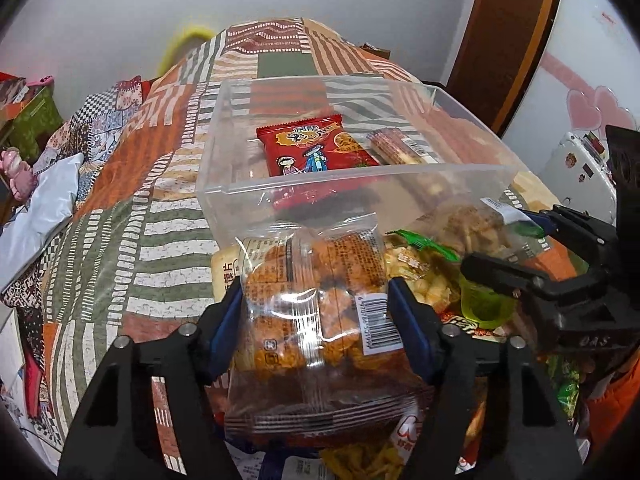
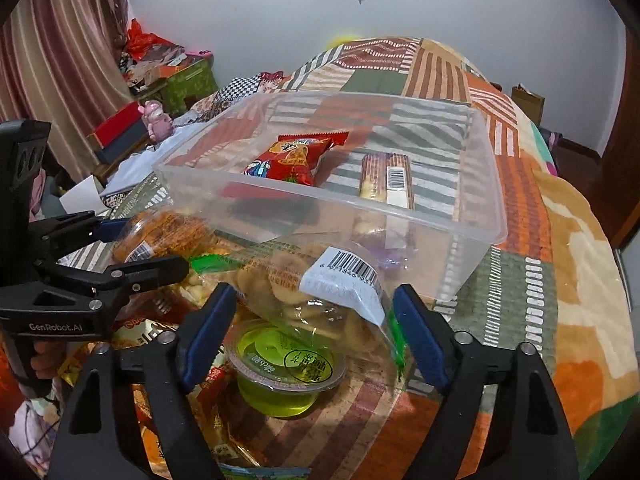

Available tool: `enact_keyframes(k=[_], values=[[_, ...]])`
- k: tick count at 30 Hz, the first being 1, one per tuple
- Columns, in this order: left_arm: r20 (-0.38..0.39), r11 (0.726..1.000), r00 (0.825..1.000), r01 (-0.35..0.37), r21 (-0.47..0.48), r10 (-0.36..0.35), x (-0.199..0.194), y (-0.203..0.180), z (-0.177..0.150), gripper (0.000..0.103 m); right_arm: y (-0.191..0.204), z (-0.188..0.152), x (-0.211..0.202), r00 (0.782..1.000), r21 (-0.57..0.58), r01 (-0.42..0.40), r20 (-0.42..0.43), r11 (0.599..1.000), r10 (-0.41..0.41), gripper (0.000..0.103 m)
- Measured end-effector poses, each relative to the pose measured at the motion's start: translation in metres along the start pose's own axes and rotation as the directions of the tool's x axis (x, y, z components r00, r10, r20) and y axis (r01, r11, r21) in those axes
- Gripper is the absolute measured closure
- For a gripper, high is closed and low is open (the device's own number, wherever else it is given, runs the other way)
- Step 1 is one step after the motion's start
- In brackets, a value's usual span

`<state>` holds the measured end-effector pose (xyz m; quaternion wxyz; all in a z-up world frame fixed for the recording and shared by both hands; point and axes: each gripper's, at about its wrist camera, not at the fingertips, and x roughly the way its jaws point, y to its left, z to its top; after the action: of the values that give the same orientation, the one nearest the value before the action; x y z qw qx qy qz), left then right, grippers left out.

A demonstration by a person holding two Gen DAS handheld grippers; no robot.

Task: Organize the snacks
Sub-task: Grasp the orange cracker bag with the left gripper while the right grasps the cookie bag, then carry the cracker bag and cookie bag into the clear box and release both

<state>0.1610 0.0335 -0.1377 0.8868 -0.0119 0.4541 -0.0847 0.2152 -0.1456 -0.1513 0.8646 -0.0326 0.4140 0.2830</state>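
Two handheld grippers are seen over a pile of snack packets on a bed covered with a patchwork quilt (image 1: 132, 216). The left gripper (image 1: 316, 316) is clamped on a clear bag of orange-brown fried snacks (image 1: 312, 300), its blue pads pressed against both sides of the bag near the barcode label. In the right wrist view, the right gripper (image 2: 312, 320) is set around a clear bag of pale round crackers (image 2: 304, 292) bearing a white barcode sticker; the left pad is seen against the bag's edge and the right pad against its far side, so the bag appears gripped, though firm contact cannot be fully confirmed. Beneath that bag a green jelly cup (image 2: 280, 372) is seen resting among other packets, between the fingers but lower. Just beyond the pile, a clear plastic bin (image 2: 440, 248) is placed on the quilt, touching or nearly touching the pile's far edge. Inside the bin a red snack packet (image 2: 292, 156) is laid toward the left, and a long wafer pack (image 2: 386, 178) with a barcode is laid apart from it toward the right. A hand (image 2: 44, 354) is glimpsed on the left gripper's handle.
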Motion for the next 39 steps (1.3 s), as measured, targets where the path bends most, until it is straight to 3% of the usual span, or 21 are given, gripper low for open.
enact_keyframes(k=[5,14,29,39], values=[[0.005,1.0,1.0,0.002,0.003,-0.002,-0.005,0.0,-0.004,0.038,-0.001,0.0,-0.002,1.0,-0.007,0.016,0.005,1.0,-0.016,0.056],[0.051,1.0,0.999,0.002,-0.011,-0.001,-0.028,0.002,-0.011,0.04,0.001,-0.002,-0.015,0.999,-0.013,0.031,0.042,0.999,-0.03,0.068],[0.173,0.998,0.985,0.013,-0.059,-0.003,-0.069,0.007,0.009,0.04,0.01,0.011,-0.064,0.985,-0.036,0.041,0.169,0.999,-0.034,0.068],[0.227,0.998,0.974,0.011,-0.056,0.002,-0.068,0.002,0.037,0.04,0.004,0.031,-0.071,0.97,-0.018,0.045,0.239,0.999,-0.039,0.068]])
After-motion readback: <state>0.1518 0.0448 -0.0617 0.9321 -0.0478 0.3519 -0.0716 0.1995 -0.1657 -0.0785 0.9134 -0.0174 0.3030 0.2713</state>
